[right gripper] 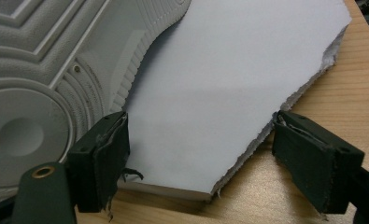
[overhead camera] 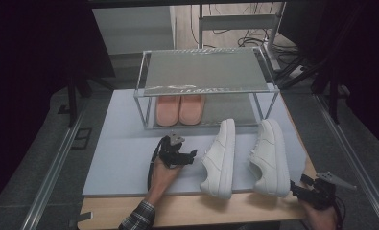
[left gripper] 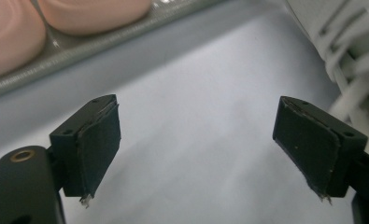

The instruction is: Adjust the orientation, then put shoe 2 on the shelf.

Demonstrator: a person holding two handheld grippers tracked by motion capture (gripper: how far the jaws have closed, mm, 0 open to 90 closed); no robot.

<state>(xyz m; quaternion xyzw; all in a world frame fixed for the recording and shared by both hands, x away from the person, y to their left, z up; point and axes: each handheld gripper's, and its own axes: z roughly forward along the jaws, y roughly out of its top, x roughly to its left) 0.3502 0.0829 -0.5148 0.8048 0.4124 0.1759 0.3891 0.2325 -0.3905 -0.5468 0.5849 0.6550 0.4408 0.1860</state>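
Here the left gripper (overhead camera: 189,155) hangs spread and empty just beside the left white leather sneaker (overhead camera: 219,158); its twin (overhead camera: 271,155) lies by the equally empty, wide-open right gripper (overhead camera: 297,190). Beyond, pink slippers (overhead camera: 180,109) fill the metal-framed shoe rack (overhead camera: 204,72).

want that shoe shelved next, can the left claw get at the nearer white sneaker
Probably yes: the left claw is open with nothing between its jaws, and the white sneaker lies right beside it on bare mat.

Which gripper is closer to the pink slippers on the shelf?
Left. The left gripper hovers just in front of the pink slippers; the right gripper sits at the table's near right corner.
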